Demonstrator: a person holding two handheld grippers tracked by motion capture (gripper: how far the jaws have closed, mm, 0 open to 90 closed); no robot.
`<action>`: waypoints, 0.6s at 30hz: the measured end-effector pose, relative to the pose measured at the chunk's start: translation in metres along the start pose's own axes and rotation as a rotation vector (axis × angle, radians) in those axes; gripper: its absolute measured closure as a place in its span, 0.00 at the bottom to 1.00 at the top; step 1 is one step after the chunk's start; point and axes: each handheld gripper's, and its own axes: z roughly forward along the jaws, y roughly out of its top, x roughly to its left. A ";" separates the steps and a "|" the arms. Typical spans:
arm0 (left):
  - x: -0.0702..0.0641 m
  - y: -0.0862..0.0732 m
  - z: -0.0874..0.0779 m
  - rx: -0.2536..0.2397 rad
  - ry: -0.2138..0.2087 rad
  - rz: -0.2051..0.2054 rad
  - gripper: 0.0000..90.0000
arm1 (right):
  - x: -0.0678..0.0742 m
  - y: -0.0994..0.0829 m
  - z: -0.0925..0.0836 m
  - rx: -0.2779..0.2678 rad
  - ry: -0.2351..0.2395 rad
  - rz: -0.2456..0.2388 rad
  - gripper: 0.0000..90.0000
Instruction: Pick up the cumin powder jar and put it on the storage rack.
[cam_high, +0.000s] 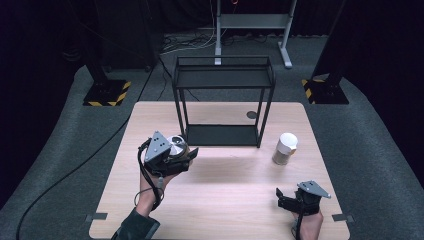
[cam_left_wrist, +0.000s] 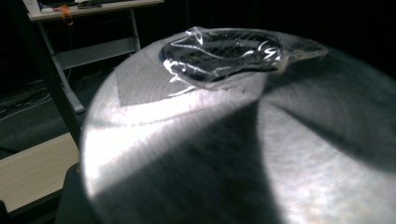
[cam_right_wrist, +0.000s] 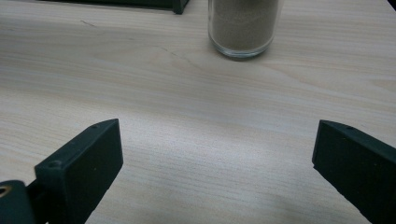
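Note:
A round silver metal can (cam_high: 176, 145) is off the table at the left, with my left gripper (cam_high: 184, 153) shut on it, just in front of the black wire shelf rack (cam_high: 223, 80). In the left gripper view the can's brushed metal top (cam_left_wrist: 233, 154) looms very close, with a clear plastic tab (cam_left_wrist: 224, 51) on it. A glass jar (cam_high: 285, 148) with a white lid and sandy contents stands at the right. My right gripper (cam_high: 286, 199) rests low near the front right edge; its jaws stand wide open (cam_right_wrist: 215, 163), facing the jar (cam_right_wrist: 243, 28) with bare table between them.
The rack has a low bottom shelf (cam_high: 222, 135) and a top shelf, and stands at the back middle of the wooden table (cam_high: 225, 190). A small dark disc (cam_high: 251, 115) lies behind the rack's right leg. A metal stand (cam_high: 252, 22) is on the floor beyond.

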 end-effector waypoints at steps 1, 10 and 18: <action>0.001 0.001 0.001 0.002 -0.002 0.002 0.35 | 0.000 0.000 0.000 0.000 0.000 0.000 0.01; 0.007 0.012 0.009 0.001 -0.014 0.006 0.35 | 0.000 0.000 0.000 0.000 0.001 0.001 0.01; 0.013 0.024 0.017 0.001 -0.020 0.009 0.35 | -0.001 0.000 0.000 -0.002 0.001 0.008 0.01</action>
